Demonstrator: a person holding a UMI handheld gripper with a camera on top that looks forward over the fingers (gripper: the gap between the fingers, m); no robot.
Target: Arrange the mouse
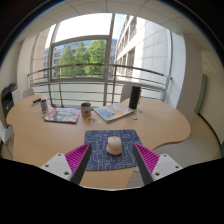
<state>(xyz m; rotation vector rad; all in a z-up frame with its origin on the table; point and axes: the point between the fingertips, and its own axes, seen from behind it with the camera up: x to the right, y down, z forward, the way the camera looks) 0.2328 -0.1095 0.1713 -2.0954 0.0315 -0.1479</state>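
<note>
A pale beige mouse [114, 145] lies on a dark blue patterned mouse mat [110, 150] on the light wooden table [160, 125]. My gripper [112, 160] is open, hovering over the near part of the mat. Its two fingers, with magenta pads [77, 156], stand wide apart at either side of the mat. The mouse rests on the mat just ahead of and between the fingers, with clear gaps on both sides. Nothing is held.
Beyond the mat lie an open book [111, 113] and a colourful magazine [62, 116]. A mug [86, 108], a dark speaker [135, 97] and a small cup [43, 104] stand farther back, near the railing and big windows. A chair [7, 100] sits at the left.
</note>
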